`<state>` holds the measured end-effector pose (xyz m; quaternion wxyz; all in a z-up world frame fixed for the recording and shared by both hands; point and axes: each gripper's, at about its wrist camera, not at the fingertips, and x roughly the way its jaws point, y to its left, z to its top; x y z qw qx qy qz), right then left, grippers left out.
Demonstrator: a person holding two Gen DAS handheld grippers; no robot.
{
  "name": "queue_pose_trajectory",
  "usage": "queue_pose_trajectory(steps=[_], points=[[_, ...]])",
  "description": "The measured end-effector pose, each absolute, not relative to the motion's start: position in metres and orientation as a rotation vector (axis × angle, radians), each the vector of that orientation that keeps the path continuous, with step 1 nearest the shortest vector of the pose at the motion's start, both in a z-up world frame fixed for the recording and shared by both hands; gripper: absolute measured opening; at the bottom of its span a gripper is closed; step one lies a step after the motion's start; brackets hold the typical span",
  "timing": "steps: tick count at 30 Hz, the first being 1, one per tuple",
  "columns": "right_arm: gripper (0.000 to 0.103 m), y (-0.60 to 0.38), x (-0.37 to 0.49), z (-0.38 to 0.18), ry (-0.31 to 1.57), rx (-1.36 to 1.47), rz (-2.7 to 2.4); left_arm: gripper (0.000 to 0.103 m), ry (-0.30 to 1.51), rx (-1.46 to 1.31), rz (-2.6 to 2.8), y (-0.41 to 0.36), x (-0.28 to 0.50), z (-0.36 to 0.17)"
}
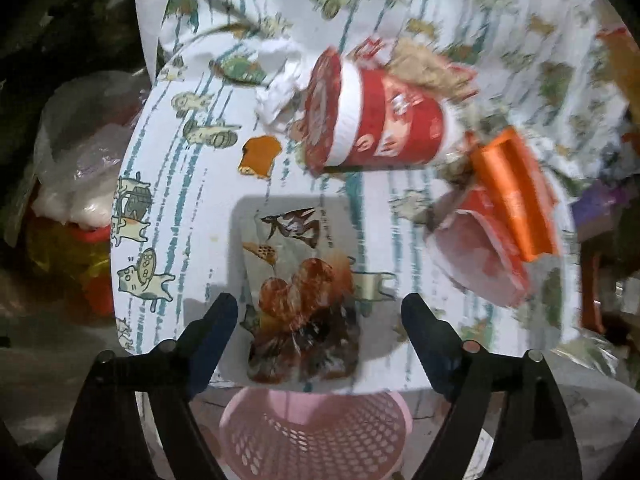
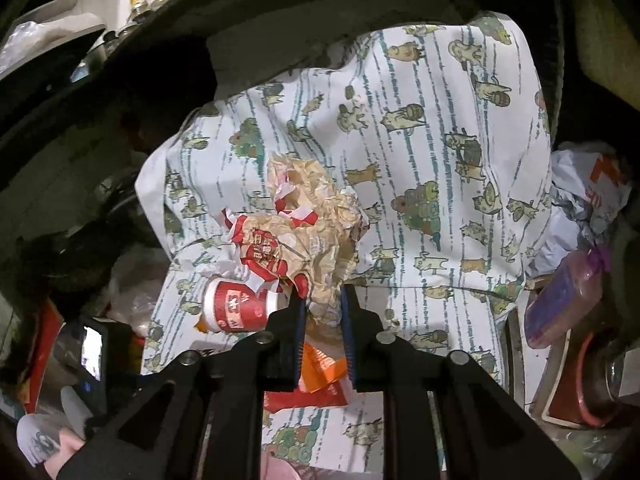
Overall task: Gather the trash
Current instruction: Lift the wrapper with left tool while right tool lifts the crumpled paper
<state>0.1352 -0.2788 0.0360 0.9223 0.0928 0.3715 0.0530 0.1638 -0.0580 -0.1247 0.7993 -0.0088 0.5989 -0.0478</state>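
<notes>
Red cup (image 1: pixel 376 116) lies sideways, lid toward cloth's (image 1: pixel 180 208) left edge.

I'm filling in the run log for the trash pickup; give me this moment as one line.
left gripper: open over snack wrapper | right gripper: shut on crumpled paper wrapper | red cup: lying on tablecloth | pink basket: below

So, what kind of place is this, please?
Probably a cluttered home room after a takeaway meal. A table under a white cartoon-cat printed cloth holds a red-and-white paper cup and crumpled brown food wrapper; a pink perforated plastic basket stands below.
</notes>
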Motion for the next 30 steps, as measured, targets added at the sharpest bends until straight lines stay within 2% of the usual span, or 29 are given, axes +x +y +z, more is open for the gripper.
queue_pose_trajectory(steps=[5, 9, 11, 14, 20, 30], points=[[0.018, -0.286, 0.145, 0.033, 0.779, 0.203, 0.097, 0.085, 1.379, -0.025, -0.038, -0.062, 0.173, -0.157], [0.018, -0.291, 0.146, 0.033, 0.783, 0.211, 0.092, 0.085, 1.379, 0.060, -0.036, -0.070, 0.169, -0.162], [0.018, -0.292, 0.145, 0.033, 0.785, 0.214, 0.089, 0.081, 1.380, 0.073, -0.050, -0.072, 0.167, -0.161], [0.018, -0.294, 0.143, 0.034, 0.782, 0.211, 0.090, 0.067, 1.378, 0.079, -0.063, -0.074, 0.164, -0.157], [0.018, -0.293, 0.142, 0.034, 0.777, 0.197, 0.071, 0.065, 1.389, 0.008, -0.087, -0.062, 0.160, -0.153], [0.017, -0.283, 0.139, 0.033, 0.774, 0.157, 0.099, 0.065, 1.213, -0.084, -0.238, -0.042, 0.126, -0.085]])
